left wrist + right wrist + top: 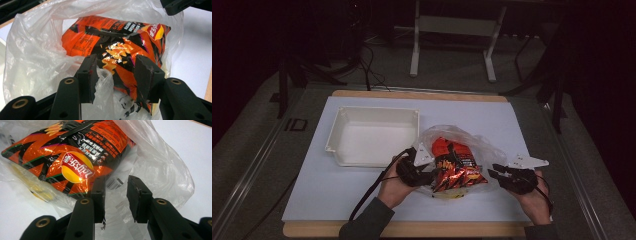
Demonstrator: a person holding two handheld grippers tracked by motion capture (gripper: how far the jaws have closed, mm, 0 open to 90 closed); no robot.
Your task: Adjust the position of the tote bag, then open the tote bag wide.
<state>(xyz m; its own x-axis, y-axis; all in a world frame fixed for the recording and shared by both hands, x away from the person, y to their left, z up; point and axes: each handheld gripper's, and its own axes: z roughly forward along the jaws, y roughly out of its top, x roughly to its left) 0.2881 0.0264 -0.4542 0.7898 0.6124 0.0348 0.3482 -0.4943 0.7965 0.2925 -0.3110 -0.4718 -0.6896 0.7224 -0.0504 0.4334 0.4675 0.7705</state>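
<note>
An orange and black chip bag [455, 167] lies inside a clear plastic bag [484, 146] on the white mat, near the front middle. My left gripper [431, 175] is at the plastic bag's left side. In the left gripper view it [116, 61] is open, with the chip bag's [112, 37] lower corner and crumpled plastic [32, 55] between the jaws. My right gripper [492, 172] is at the bag's right side. In the right gripper view it [116, 180] is open, with thin plastic [162, 170] in the gap and the chip bag [70, 155] just beyond the left jaw.
An empty white tray [343, 120] stands on the mat behind and to the left of the bag. The white mat [337, 190] covers a wooden table top. Dark floor, cables and a table frame [452, 25] lie beyond the far edge.
</note>
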